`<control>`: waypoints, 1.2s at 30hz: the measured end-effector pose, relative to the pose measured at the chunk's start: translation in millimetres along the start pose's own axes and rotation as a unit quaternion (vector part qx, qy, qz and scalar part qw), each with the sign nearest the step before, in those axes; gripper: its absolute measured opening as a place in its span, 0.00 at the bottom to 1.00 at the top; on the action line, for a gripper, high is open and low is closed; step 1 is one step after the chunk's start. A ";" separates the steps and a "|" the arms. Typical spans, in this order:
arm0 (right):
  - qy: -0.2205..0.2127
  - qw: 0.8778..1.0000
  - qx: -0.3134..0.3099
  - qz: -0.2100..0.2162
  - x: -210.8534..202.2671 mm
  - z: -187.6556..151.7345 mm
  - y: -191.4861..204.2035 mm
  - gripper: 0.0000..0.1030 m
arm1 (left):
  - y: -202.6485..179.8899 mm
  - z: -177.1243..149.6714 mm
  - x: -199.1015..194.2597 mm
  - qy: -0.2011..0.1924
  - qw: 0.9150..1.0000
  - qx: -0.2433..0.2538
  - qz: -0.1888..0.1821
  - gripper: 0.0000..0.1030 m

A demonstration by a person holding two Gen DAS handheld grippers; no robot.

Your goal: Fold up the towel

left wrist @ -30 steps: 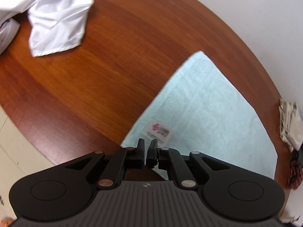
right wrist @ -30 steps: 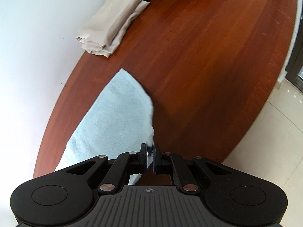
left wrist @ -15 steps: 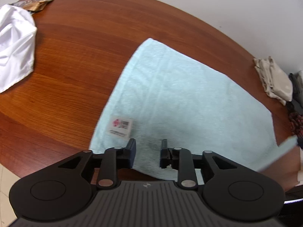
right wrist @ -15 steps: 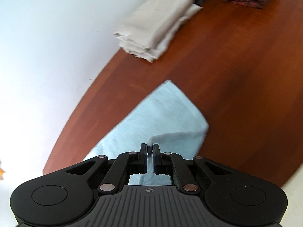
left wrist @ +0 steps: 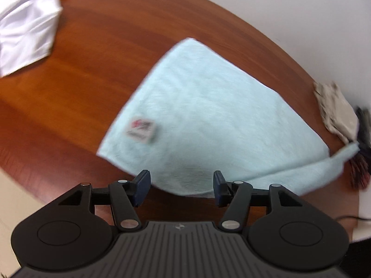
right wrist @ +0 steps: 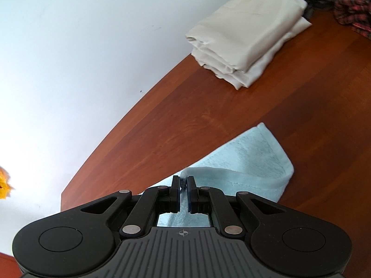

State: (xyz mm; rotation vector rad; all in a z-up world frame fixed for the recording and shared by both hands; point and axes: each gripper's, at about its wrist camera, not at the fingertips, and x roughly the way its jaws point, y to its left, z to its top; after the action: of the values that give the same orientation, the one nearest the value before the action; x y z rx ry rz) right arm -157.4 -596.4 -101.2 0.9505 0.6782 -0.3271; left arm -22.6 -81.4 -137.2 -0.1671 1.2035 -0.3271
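Towel (left wrist: 208,115) soft, limp, light — best held at corners. Right gripper (right wrist: 183,185) pinches one corner; left gripper (left wrist: 182,183) gapes wide, empty, at near edge.

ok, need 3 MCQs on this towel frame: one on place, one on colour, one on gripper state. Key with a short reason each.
1. Where does the folded beige cloth lie?
A. on the floor
B. on the table by the wall
C. on the towel

2. What colour is the towel?
A. light blue
B. red
C. white

3. How do the grippers stand?
A. both open
B. both shut
C. left open, right shut on the towel

Key: B, it sits at the wooden table edge next to the wall; A, pale blue terry; C, left gripper jaws gape, right gripper pinches a towel corner.
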 end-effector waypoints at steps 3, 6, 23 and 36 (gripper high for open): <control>0.002 1.000 -0.005 -0.002 4.8 2.5 3.3 0.08 | 4.7 -3.1 1.8 -0.002 0.999 -0.011 0.030 0.62; -0.003 1.000 -0.003 -0.005 6.6 5.6 2.9 0.08 | 11.8 -2.8 4.8 0.002 0.998 -0.048 0.046 0.62; -0.028 0.999 0.041 -0.004 -11.6 15.0 -23.3 0.08 | 41.5 12.8 25.5 0.057 0.958 -0.279 -0.021 0.62; -0.044 0.998 0.052 -0.008 -25.6 26.6 -37.3 0.08 | 47.1 12.2 40.4 0.055 0.947 -0.316 0.000 0.25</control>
State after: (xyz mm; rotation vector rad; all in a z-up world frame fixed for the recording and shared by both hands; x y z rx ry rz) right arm -186.3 -640.1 -97.4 1.0249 0.5928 -0.4186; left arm 9.2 -51.2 -182.9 -0.7120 1.3894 0.0626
